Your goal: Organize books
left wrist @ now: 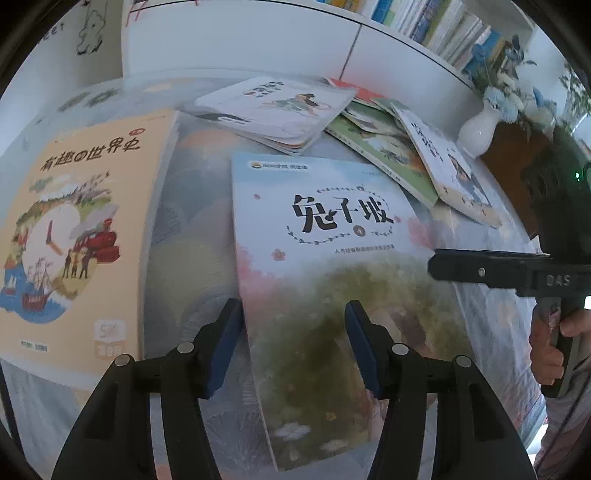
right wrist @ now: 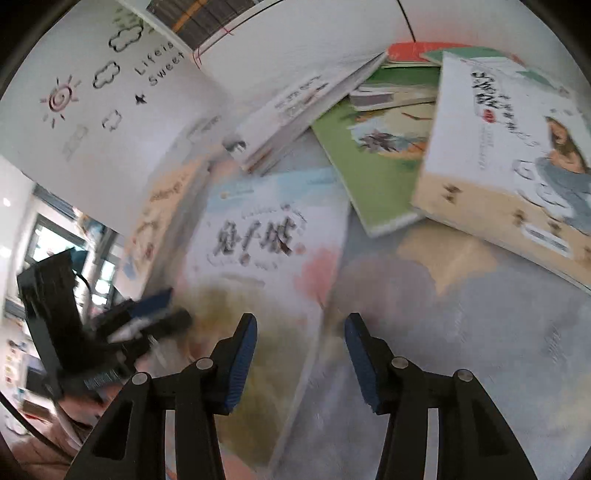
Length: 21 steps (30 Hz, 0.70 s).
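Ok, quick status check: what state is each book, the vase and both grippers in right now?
Left gripper: open, straddling the pastel book's left edge.
Right gripper: open, over that book's right edge.
Pastel book: flat, closed, face up.
Orange book: flat, closed.
Green book: flat, partly covered.
Vase: upright.
Shelf books: standing.

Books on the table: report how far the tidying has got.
Done: a row of books already stands on the white shelf. In hand: nothing yet; the left hand-held gripper is open around the near end of the flower-cover book, and the right hand-held gripper is open. Left: the orange book and the loose pile.
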Tool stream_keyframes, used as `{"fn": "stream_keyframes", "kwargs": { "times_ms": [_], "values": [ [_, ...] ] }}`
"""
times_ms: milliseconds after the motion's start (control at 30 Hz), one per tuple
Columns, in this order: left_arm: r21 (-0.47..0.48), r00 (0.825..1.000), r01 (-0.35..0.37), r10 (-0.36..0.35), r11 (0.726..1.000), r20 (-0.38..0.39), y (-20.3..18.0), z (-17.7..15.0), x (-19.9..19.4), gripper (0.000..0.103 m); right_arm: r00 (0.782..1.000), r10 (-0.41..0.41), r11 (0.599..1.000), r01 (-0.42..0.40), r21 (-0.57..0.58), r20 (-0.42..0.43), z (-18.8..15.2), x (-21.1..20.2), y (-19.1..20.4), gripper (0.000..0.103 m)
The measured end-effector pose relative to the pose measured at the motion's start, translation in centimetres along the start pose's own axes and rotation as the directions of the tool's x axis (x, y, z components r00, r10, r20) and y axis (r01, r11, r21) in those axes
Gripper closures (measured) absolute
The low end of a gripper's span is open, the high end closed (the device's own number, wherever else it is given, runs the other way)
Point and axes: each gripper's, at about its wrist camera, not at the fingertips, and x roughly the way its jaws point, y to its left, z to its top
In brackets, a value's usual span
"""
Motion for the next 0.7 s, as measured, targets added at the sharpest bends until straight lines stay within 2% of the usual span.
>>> {"fn": "stream_keyframes", "kwargs": {
  "times_ms": [33,167,267,333,467,600,700],
  "values": [
    [0.009,1.000,0.002,-0.001,1.000,-0.001,0.0,-0.1,0.0,0.049,1.000,0.002,1.000,-0.002,-0.008,0.003,-0.1,0.0,0.1,0.047],
    [0.028,0.998,0.045,-0.043,0.999,-0.043,-0.3,-1.8,-1.2,0.049,0.999,-0.019,0.999,0.017,-0.048,-0.033,-1.9,-0.4,1.2,0.047],
    [-0.006,0.983,0.164,-0.164,0.987,-0.086,-0.1,-3.6,-2.4,0.049,0.995,0.032,0.998,-0.037,-0.045,-0.098,-4.2,-1.2,1.3,0.047],
    [-0.019,0.975,0.197,-0.198,0.980,-0.102,0.1,-4.3,-2.8,0.050,0.987,0.091,0.996,-0.093,-0.008,-0.136,-5.4,-1.7,0.6,0.048],
    [-0.019,0.976,0.193,-0.194,0.981,-0.102,0.4,-3.9,-2.2,0.064,0.973,0.178,0.983,-0.168,0.074,-0.145,-6.2,-1.8,-1.2,0.058],
    [-0.121,0.957,0.265,-0.276,0.957,-0.088,2.1,-2.8,-1.3,0.068,0.964,0.226,0.972,-0.212,0.106,-0.140,-5.4,-1.3,-2.1,0.064],
    [-0.166,0.947,0.295,-0.311,0.941,-0.078,3.0,-2.6,-0.9,0.077,0.956,0.265,0.959,-0.247,0.138,-0.129,-5.4,-1.1,-2.7,0.066]
  ]
}}
